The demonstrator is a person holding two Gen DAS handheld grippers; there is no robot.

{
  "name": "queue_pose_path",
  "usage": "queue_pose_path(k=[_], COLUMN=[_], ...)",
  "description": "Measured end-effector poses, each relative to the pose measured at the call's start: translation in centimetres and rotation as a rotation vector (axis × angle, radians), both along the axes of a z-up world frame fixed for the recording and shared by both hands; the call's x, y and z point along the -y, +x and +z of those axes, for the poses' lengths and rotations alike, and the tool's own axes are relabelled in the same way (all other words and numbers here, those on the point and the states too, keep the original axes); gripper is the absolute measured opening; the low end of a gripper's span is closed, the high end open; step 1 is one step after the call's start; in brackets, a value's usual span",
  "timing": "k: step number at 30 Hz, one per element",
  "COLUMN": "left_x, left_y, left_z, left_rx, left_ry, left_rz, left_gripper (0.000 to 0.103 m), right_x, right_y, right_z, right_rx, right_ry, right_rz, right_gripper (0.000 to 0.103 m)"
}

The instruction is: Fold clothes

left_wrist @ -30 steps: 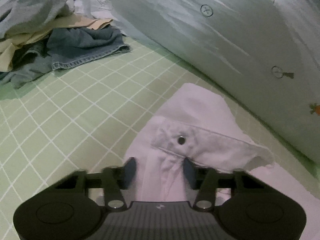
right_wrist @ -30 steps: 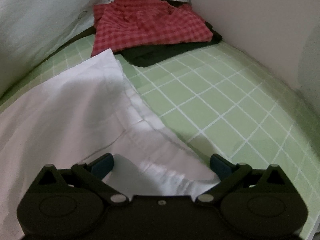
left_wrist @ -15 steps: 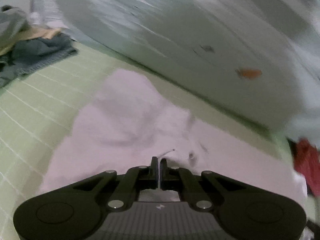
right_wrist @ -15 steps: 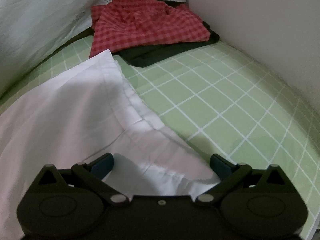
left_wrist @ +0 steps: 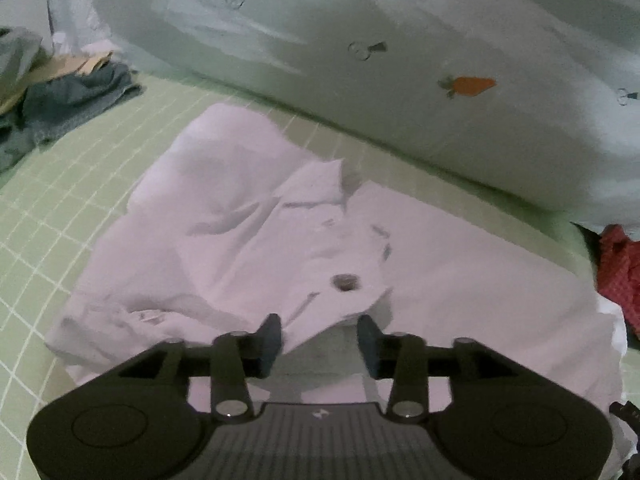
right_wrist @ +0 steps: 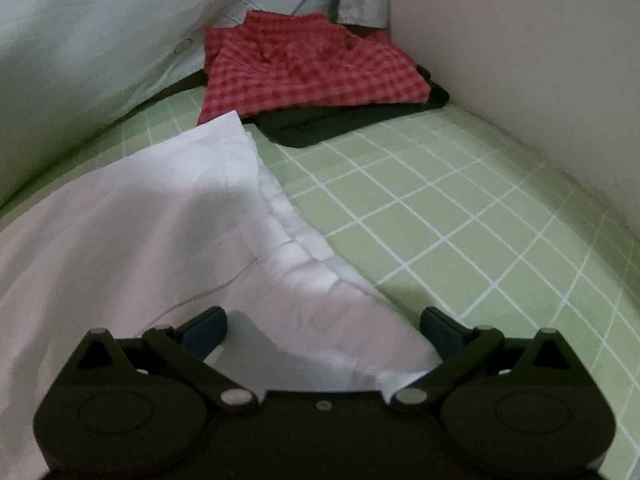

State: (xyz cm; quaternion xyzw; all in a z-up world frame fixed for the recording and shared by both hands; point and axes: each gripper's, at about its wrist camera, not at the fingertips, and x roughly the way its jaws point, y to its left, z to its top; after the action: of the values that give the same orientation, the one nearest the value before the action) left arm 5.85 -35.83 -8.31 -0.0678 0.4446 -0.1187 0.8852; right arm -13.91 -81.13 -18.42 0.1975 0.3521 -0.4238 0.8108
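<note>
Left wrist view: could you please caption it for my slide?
Left gripper opening above a white shirt on the green checked sheet.

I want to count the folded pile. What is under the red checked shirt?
A dark garment lies under the red checked shirt, its edge showing at front and right, on the green sheet. Anything deeper is covered.

- The white garment [left_wrist: 248,216] lies spread on the green checked bed sheet [left_wrist: 60,208], wrinkled, one part folded over, with a dark button [left_wrist: 345,282] on its flap.
- Its far corner [right_wrist: 228,128] lies just beside the red checked garment [right_wrist: 308,76].
</note>
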Motion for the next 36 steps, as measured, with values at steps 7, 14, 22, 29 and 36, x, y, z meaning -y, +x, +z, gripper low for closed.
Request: queue_pose_path(k=[7,14,22,29,36], left_x=[1.0,0.6,-2.3,-7.1,-12.1], left_y=[-1.5,-3.1,-3.4,-1.7,0.2], left_z=[1.9,2.7,3.8,5.1,5.4], left_rx=[0.047,0.072,0.100,0.125,0.136], left_ry=[-0.029,-0.056,-0.108,-0.081,-0.090], left_rz=[-0.016,-0.010,-0.029,-0.007,-0.011], left_gripper=[0.064,0.070,0.071,0.075,0.075], right_x=[-0.2,-0.8,-1.7,-5.0,-12.6], right_y=[-0.4,-0.3,1.3,2.0,6.2], right_z=[0.0,0.9,2.4,7.9,13.2], right_rx=[0.009,0.019,-0.003,0.138,0.258], right_ry=[-0.010,-0.001,0.039,0.006,-0.046], right_rz=[0.070,0.198,0.168,0.132,0.227], right_gripper=[0.103,0.067,0.018,0.016,0.015])
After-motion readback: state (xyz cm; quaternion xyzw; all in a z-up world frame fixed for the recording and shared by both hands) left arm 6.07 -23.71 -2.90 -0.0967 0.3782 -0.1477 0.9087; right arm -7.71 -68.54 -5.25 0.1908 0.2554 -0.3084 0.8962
